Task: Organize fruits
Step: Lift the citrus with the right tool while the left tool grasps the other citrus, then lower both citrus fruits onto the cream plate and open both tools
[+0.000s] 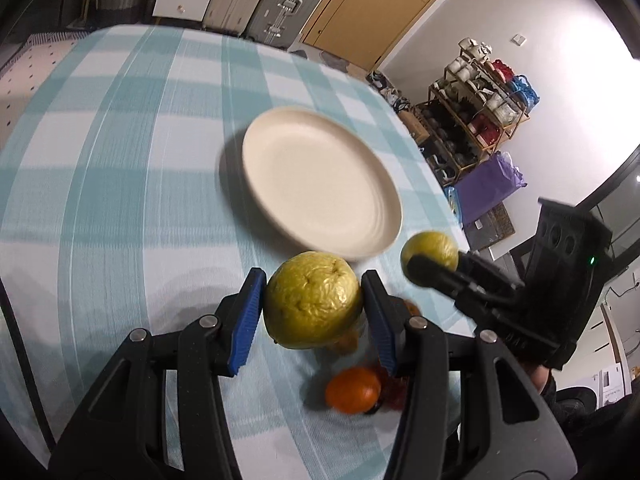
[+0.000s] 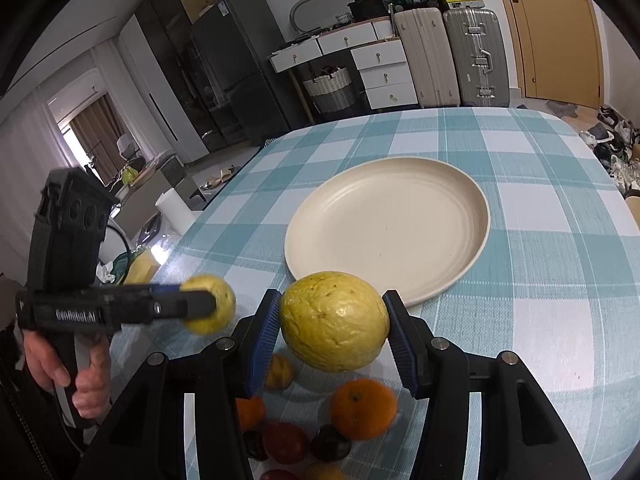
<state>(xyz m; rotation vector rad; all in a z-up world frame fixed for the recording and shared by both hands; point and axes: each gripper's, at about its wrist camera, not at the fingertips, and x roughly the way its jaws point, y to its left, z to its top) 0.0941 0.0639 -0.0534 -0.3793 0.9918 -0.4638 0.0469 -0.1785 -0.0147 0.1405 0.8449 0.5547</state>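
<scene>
The left claw (image 1: pixel 314 312) is clamped on a wrinkled yellow fruit (image 1: pixel 313 300), held above the checked table (image 1: pixel 120 160) just short of the cream plate (image 1: pixel 320 180). Beside it, the right claw (image 2: pixel 332 328) squeezes its own yellow fruit (image 2: pixel 334 320). Oranges (image 2: pixel 363 408) and darker fruit wait below. Both loads are round; set down carelessly, they could collide or roll off the shallow rim.

My left tool (image 1: pixel 314 312) hides most of the fruit pile low in its frame; only one orange (image 1: pixel 352 390) shows whole. The plate (image 1: pixel 320 184) there is smeared by blur. In the right view, the small yellow fruit (image 2: pixel 208 304) at centre left is blurred, and dark fruits (image 2: pixel 330 444) are cut by the bottom edge.
</scene>
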